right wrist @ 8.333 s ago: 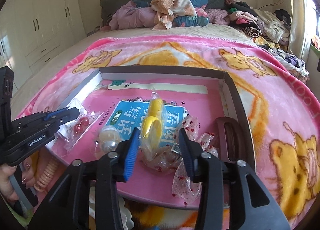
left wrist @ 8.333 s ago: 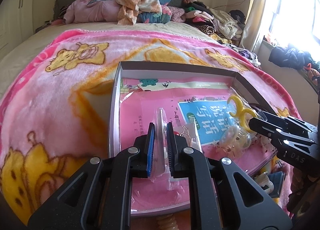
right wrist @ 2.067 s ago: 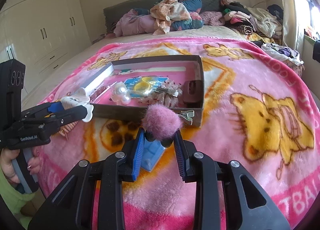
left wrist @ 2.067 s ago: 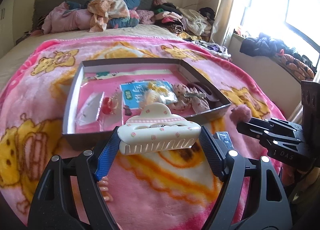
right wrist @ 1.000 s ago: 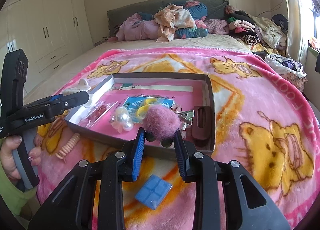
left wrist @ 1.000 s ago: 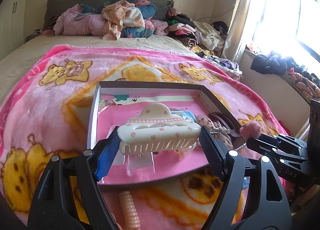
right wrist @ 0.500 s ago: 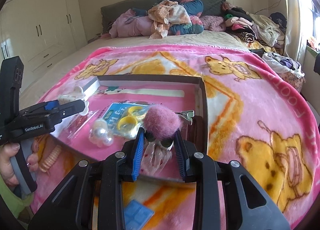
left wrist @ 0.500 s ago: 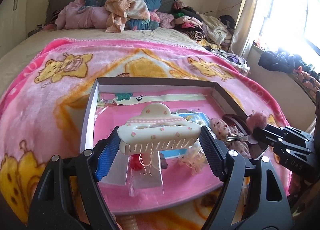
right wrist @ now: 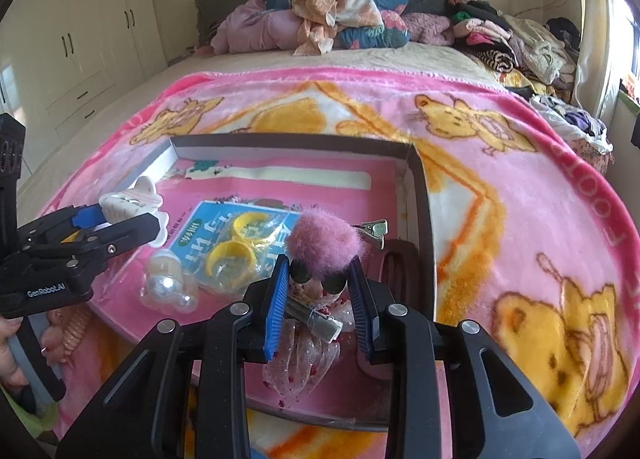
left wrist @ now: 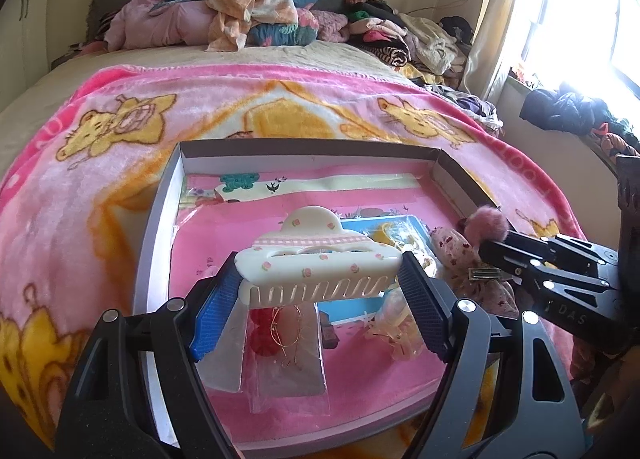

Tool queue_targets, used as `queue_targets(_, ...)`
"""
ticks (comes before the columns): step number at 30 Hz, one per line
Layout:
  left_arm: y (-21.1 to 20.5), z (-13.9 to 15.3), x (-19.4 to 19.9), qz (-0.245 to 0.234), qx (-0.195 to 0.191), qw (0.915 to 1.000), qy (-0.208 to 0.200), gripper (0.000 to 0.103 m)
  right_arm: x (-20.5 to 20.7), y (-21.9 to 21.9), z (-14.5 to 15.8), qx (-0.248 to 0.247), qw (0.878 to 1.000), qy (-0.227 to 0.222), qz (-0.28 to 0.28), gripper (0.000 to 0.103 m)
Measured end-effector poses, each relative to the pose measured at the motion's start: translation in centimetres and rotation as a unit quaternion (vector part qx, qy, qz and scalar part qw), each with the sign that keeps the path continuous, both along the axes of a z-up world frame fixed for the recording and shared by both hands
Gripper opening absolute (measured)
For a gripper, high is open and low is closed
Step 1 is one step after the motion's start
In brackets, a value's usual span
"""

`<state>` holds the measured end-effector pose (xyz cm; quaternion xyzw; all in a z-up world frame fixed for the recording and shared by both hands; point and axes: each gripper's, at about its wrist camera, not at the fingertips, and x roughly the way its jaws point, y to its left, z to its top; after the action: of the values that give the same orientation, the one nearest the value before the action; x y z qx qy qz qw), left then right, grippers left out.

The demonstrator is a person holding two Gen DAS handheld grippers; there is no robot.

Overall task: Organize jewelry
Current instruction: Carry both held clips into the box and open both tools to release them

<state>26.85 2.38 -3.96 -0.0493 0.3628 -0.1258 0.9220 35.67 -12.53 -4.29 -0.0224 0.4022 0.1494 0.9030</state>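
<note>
Left wrist view, left to right: pink bear blanket (left wrist: pixel 80 195) fills the left side & bkgd, w/ a shallow grey-walled tray (left wrist: pixel 154 227) lying on it at centre. Low centre, the left gripper (left wrist: pixel 318 291) has its jaws set wide & clamped on the ends of a cream claw clip (left wrist: pixel 318 263) w/ small rose dots, teeth down, held level above the tray floor. Under the clip, lower centre, a clear packet (left wrist: pixel 280 343) w/ red bits & gold wire lies flat in the tray. Right of that, a blue card (left wrist: pixel 374 225) w/ yellow rings (left wrist: pixel 394 231), then a bow of sheer spotted fabric (left wrist: pixel 452 247). Far right edge, the right gripper (left wrist: pixel 486 241) comes in from the side, tips over the tray's right part, w/ a pink pompom clip (left wrist: pixel 486 221) at its tip. Right wrist view, left to right: the left gripper (right wrist: pixel 124 219) w/ the cream clip (right wrist: pixel 128 199) at mid-left; a hand (right wrist: pixel 10 355) on its handle at lower left; pearl beads (right wrist: pixel 168 291) in a clear pack; centre, the right gripper (right wrist: pixel 320 287), jaws narrow, pinching the pompom clip (right wrist: pixel 326 245) by its dark base, fluffy ball up, metal clip end sticking out right; it hangs over the tray's near right part, above the sheer bow (right wrist: pixel 304 355) & beside a brown clip (right wrist: pixel 394 271) against the right wall.
</note>
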Motion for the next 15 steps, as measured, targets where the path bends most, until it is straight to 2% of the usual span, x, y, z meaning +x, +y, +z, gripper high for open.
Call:
queue_targets(8,-0.1,-0.5,0.2,0.0,0.001,1.0,0.005,0.069,-0.5,-0.2,-0.5,0.012,1.0,0.005,-0.003,0.031)
queue_targets(15,-0.2,-0.7,0.3,-0.001,0.002,1.0,0.005,0.069,-1.2,-0.6,-0.3,0.019,1.0,0.001,-0.004,0.039)
